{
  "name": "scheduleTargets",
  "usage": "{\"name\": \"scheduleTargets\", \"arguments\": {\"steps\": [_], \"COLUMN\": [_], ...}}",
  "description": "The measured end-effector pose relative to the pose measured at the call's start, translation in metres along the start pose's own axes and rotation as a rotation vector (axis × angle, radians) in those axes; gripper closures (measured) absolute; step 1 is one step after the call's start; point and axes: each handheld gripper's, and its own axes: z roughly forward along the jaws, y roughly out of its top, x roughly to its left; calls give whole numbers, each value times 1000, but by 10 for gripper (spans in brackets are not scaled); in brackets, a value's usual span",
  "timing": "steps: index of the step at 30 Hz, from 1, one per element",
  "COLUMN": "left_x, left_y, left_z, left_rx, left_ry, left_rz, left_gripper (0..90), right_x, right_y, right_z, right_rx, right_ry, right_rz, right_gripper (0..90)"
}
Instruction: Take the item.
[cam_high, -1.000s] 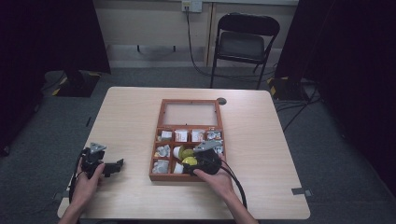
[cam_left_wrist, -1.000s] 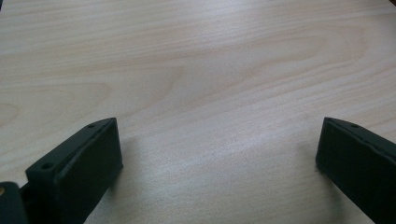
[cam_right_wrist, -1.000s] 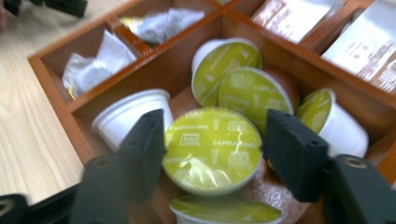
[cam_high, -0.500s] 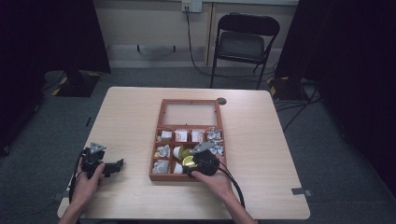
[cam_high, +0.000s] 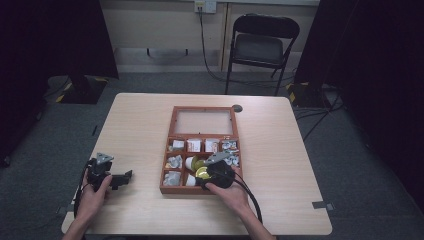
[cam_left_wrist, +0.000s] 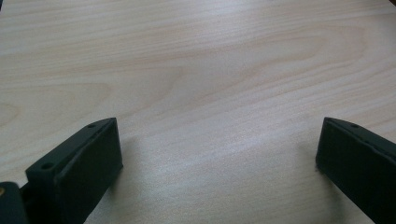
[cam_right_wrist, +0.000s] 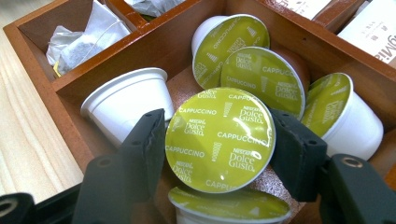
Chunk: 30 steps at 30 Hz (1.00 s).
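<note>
Presently, on the light wooden surface (cam_high: 280, 150):

Item 1: wooden compartment box (cam_high: 172, 150), standing near the middle of the surface, slightly toward its near edge, with its glazed lid laid open toward the far edge. The compartments hold small white and grey wrapped sachets, paper packets and coffee capsules.

Item 2: green-lidded capsule (cam_right_wrist: 219, 140), printed "Cappuccino" and "Dolce Gusto". It is clamped by its rim between the two black jaws of the right gripper (cam_right_wrist: 218, 147), foil lid turned toward the camera, over a near compartment in the middle of the box. In the high view this gripper (cam_high: 216, 174) sits at the near edge of the box, held by the person's right hand (cam_high: 231, 192).

Item 3: further capsules in the same compartment. Three more green-lidded capsules (cam_right_wrist: 261, 81) lie tilted beyond and beside the held one, one white capsule (cam_right_wrist: 128, 100) lies on its side with its body showing, and another green lid (cam_right_wrist: 229, 207) lies just below the held one.

Item 4: tea-bag sachet (cam_right_wrist: 84, 37), crumpled, in the neighbouring compartment.

Item 5: left gripper (cam_high: 112, 176), held by the left hand (cam_high: 92, 195) near the near-left corner of the surface, well apart from the box. Its jaws stand wide apart with only bare wood between them.
</note>
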Motion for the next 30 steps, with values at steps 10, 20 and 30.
{"name": "scheduleTargets", "arguments": {"steps": [10, 20, 30], "left_x": [0, 0, 0], "left_y": [0, 0, 0], "left_z": [0, 0, 0], "left_rx": [0, 0, 0], "left_ry": [0, 0, 0], "left_rz": [0, 0, 0], "left_gripper": [0, 0, 0], "right_x": [-4, -7, -8], "right_y": [2, 4, 6], "right_z": [-9, -15, -21], "right_rx": [-49, -78, -106], "right_ry": [1, 12, 10], "right_rz": [12, 28, 35], "right_gripper": [399, 399, 399]}}
